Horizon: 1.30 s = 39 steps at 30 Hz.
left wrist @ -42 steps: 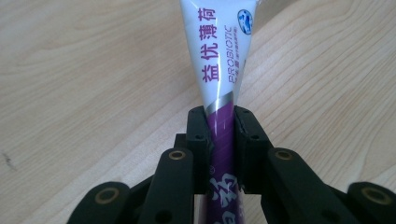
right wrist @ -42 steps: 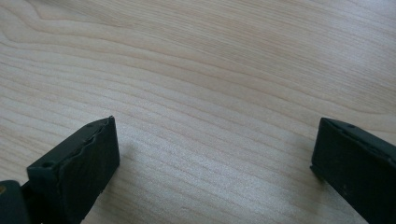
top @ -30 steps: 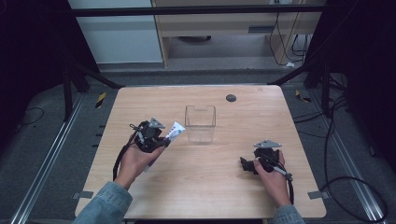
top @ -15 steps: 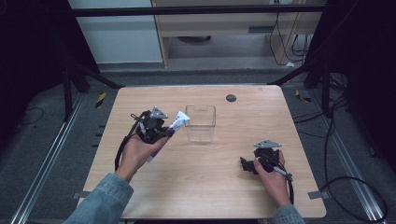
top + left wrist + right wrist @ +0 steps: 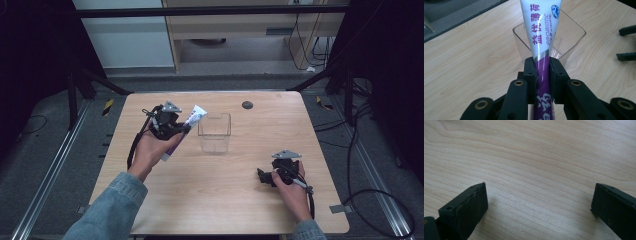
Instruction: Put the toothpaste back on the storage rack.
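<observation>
My left claw (image 5: 541, 67) squeezes a white and purple tube (image 5: 541, 32) tight between its jaws. I hold the tube up in the air, just left of the clear box (image 5: 215, 132) on the table (image 5: 200, 200). Its white end points at the box. My right claw (image 5: 539, 205) is wide apart, low over the wood, right of the box.

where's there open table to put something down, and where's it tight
Bare wood lies along the table's near edge between the two forearms, and along the far edge right of the dark disc. It is tight at the clear box, where the left gripper holds the toothpaste tube. The right gripper rests open near the right edge.
</observation>
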Tool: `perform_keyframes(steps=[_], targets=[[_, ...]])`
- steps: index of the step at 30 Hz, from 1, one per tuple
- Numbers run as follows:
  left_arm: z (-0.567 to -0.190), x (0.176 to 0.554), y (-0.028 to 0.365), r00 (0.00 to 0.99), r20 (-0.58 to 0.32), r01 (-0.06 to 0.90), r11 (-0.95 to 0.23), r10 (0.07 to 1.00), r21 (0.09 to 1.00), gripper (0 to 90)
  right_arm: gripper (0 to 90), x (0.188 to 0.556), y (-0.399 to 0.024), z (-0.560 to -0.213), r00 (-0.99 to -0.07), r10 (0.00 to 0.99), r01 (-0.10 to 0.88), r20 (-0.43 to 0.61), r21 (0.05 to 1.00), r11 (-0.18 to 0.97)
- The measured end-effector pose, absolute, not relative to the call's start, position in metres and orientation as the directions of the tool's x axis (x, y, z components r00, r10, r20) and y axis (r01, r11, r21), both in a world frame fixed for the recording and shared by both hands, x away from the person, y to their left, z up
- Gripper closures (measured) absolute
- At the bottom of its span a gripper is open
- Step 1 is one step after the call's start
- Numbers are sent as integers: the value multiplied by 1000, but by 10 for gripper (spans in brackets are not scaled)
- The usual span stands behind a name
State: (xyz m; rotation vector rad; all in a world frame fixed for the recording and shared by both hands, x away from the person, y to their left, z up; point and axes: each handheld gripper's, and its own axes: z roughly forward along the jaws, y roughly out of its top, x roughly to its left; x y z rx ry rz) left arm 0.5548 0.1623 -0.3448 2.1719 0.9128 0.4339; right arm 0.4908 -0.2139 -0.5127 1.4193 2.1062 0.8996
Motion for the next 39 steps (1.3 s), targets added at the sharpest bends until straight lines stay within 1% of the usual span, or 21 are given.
perform_keyframes(steps=[14,39], targets=[[-337,574,165,667,-10,481,-419,745,770,778,9,491,-214,-513,-374,928,639,-2,725,259],[-320,590,137,686,5,448,-428,727,785,778,9,491,-214,-512,-374,927,639,-1,724,259]])
